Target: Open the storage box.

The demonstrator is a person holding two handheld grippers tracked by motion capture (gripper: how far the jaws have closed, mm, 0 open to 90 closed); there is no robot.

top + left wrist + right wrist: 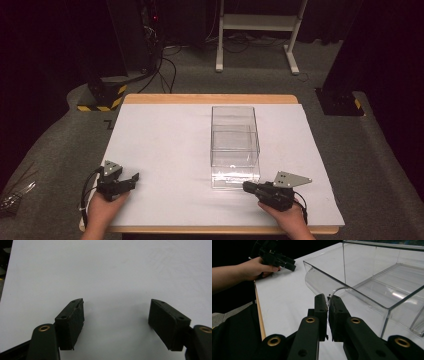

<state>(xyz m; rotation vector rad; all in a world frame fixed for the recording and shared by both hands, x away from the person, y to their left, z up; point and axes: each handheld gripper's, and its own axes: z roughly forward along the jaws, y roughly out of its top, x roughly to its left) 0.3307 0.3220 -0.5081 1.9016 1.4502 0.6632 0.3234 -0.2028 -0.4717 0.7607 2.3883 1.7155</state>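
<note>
A clear plastic box stands in the middle of the white sheet, with a clear drawer inside it that juts toward the front. My right gripper is shut on the thin curved front lip of that drawer, which is pinched between its pads. In the high view this gripper sits at the box's front right corner. My left gripper stands open over bare white sheet, nothing between its jaws. It rests at the front left, well away from the box, and is also in the right gripper view.
The white sheet covers a wooden table whose front edge lies just under both hands. Grey carpet surrounds the table. A white desk frame and a dark cabinet with cables stand behind.
</note>
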